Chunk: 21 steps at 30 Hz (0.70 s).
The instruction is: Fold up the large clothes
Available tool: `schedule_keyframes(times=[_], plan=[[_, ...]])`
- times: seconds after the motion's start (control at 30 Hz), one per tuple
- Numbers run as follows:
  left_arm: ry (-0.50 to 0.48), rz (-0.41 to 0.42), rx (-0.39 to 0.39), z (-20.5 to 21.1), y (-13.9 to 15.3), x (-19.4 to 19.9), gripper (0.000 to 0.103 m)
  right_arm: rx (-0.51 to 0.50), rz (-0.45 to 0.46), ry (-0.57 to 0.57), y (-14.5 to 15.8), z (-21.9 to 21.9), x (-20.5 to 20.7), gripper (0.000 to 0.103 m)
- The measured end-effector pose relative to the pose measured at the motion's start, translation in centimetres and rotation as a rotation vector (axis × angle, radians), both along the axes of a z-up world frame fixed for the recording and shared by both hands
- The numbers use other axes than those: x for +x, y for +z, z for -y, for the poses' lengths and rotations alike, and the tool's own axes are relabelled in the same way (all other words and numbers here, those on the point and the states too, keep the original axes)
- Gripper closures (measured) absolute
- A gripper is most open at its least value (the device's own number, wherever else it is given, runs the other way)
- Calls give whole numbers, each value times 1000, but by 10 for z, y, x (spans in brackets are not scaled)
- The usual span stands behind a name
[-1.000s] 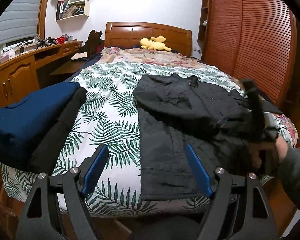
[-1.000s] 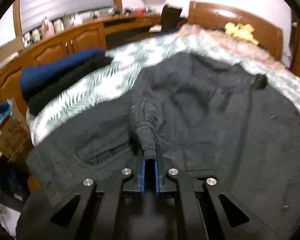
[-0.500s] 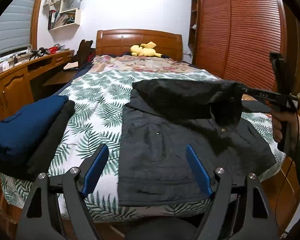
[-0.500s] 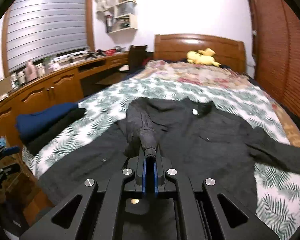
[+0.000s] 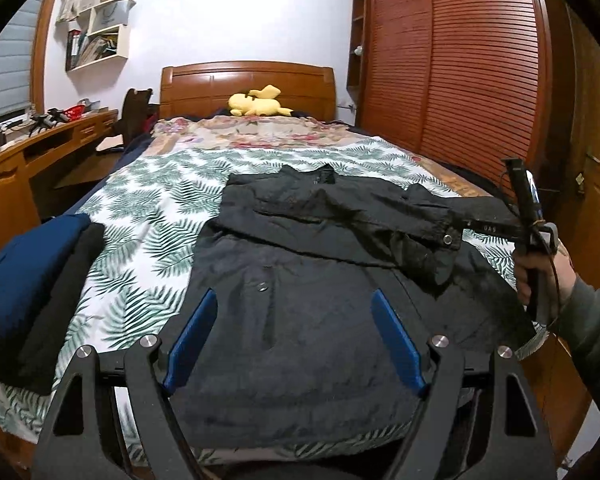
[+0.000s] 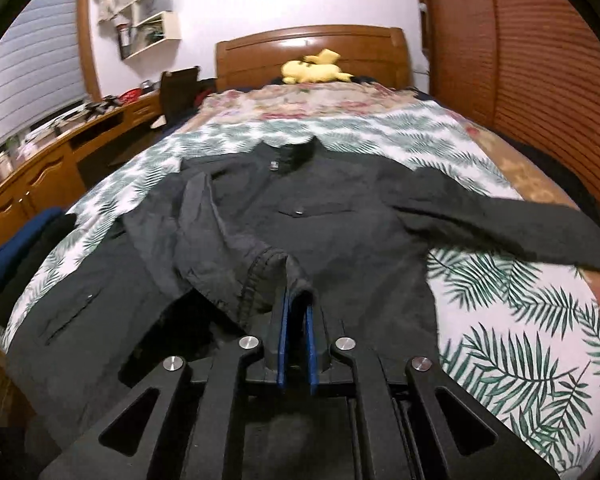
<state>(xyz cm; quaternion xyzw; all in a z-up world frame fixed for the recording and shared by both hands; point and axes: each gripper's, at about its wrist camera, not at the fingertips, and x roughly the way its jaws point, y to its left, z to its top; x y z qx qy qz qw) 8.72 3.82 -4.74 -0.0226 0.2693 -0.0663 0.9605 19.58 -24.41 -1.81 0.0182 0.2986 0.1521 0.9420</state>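
A black jacket [image 5: 320, 248] [image 6: 340, 200] lies face up on the leaf-print bedspread [image 5: 148, 208], collar toward the headboard. One sleeve [image 5: 340, 216] is drawn across its chest to my right gripper [image 5: 466, 224] [image 6: 298, 300], held at the right in a person's hand [image 5: 540, 264]. Its jaws are opening: a narrow gap shows between the blue pads, and the cuff [image 6: 268, 272] still rests between their tips. The other sleeve [image 6: 520, 228] stretches out to the right. My left gripper [image 5: 294, 294] hovers wide open over the jacket's lower half with nothing in it.
Folded blue and black clothes [image 5: 24, 280] [image 6: 16, 248] are stacked at the bed's near left corner. A yellow plush toy [image 5: 256, 106] lies by the headboard. A wooden desk [image 5: 40, 140] runs along the left and a slatted wardrobe [image 5: 460, 80] along the right.
The right gripper swung the sleeve up and over, then lowered it across the jacket's chest. Its pads, tightly pinched before, now stand slightly apart. The left gripper drew back a little.
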Motion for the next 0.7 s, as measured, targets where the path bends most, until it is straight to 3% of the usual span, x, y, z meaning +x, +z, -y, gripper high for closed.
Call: schedule_keyframes(times=[0.07,0.2,0.4,0.57,0.7], plan=[[-10,1,11,6,0,10,23,-24,5,-25,1,-2,-8,81],[-32,0,26,18,-3,34,23,-67,0,-29,0,-11,-7,59],[-77,-17,25,40,-15,81,23,-84,-51,46,-24,-21,3,58],[-125,-16,38,57,-26,118,23,-51,-87,40,-43,-23,9,58],[-155,-15,27,70,-39,146,23,-45,-56,25,-41,-26,2,58]])
